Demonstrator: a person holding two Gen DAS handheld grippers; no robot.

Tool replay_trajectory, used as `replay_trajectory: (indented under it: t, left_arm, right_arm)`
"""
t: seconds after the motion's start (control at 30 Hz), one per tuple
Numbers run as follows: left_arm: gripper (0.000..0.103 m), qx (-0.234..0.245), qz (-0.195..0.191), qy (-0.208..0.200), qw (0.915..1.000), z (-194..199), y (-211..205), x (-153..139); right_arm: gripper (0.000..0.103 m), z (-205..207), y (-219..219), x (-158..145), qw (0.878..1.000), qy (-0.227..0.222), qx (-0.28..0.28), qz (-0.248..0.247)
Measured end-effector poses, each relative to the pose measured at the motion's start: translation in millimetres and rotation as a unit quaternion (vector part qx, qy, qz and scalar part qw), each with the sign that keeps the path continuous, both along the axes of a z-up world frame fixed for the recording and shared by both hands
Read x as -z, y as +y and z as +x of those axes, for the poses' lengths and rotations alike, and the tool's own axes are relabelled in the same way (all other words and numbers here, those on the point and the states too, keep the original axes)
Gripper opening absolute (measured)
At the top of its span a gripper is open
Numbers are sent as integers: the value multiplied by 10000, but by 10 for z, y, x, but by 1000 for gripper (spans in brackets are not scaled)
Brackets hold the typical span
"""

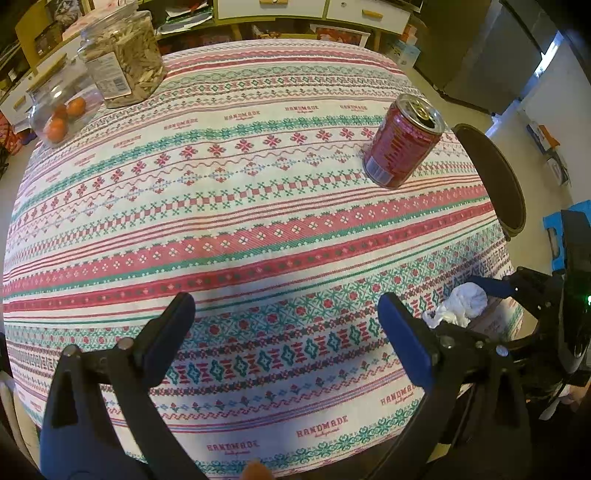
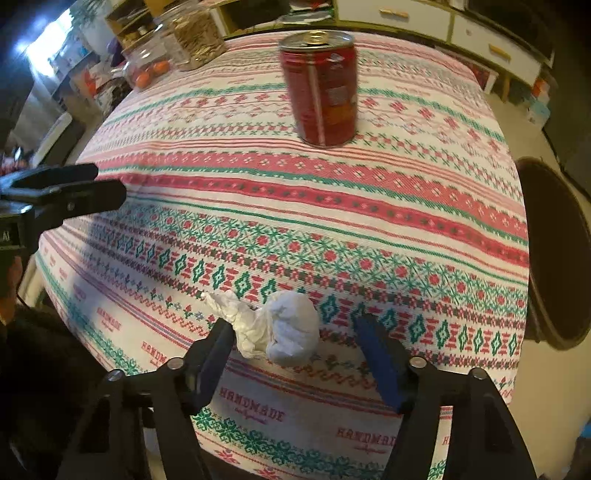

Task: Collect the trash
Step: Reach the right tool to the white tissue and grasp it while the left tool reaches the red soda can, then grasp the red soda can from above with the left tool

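A crumpled white tissue (image 2: 280,328) lies near the front edge of the patterned tablecloth (image 2: 332,206). My right gripper (image 2: 295,332) is open, its fingers on either side of the tissue and just short of it. The tissue also shows in the left wrist view (image 1: 460,304), by the right gripper's fingers. A red drink can (image 2: 321,88) stands upright further back; in the left wrist view the can (image 1: 402,142) is at the right. My left gripper (image 1: 286,314) is open and empty above the cloth's front part; it shows in the right wrist view (image 2: 70,188) at the left.
A dark round bin (image 2: 557,251) stands beside the table's right edge, also in the left wrist view (image 1: 495,177). A glass jar of sticks (image 1: 123,59) and a clear jar with oranges (image 1: 61,110) sit at the far left corner. White drawers (image 1: 314,9) stand behind.
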State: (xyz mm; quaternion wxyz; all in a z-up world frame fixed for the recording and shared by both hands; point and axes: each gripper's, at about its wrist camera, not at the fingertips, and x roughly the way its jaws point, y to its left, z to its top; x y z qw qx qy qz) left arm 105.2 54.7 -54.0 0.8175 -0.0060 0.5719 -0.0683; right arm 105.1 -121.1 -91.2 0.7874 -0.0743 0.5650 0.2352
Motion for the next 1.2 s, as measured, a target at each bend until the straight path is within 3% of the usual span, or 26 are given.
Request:
replay_trajectory:
  t: [0.07,0.13,0.27,0.63,0.87,1.2]
  left_arm:
    - [99,17,11,6,10000,1,-12,5]
    - [99,28,36,14,10000,2,-23,15]
    - [99,13,68,31,10000,11,-36,38]
    - [99,-2,81,-7,10000,64,-103,35]
    - [99,36,247,-444,9987,172,-301,-19]
    - [99,153,-95,-1062,9942,447,-725,-29]
  right_arm:
    - [55,-11,20,-15,10000,-17,-73,49]
    - [41,-28,40,-23,9998,10,-155,136]
    - [30,-76,79,-45,9995,-84,-256,142]
    - [28,16,-173,-145,9995,-246,124,164]
    - [28,159,-482,-241,9977,-336,517,299]
    - [28,193,-743,-334,9953,-457,787,327]
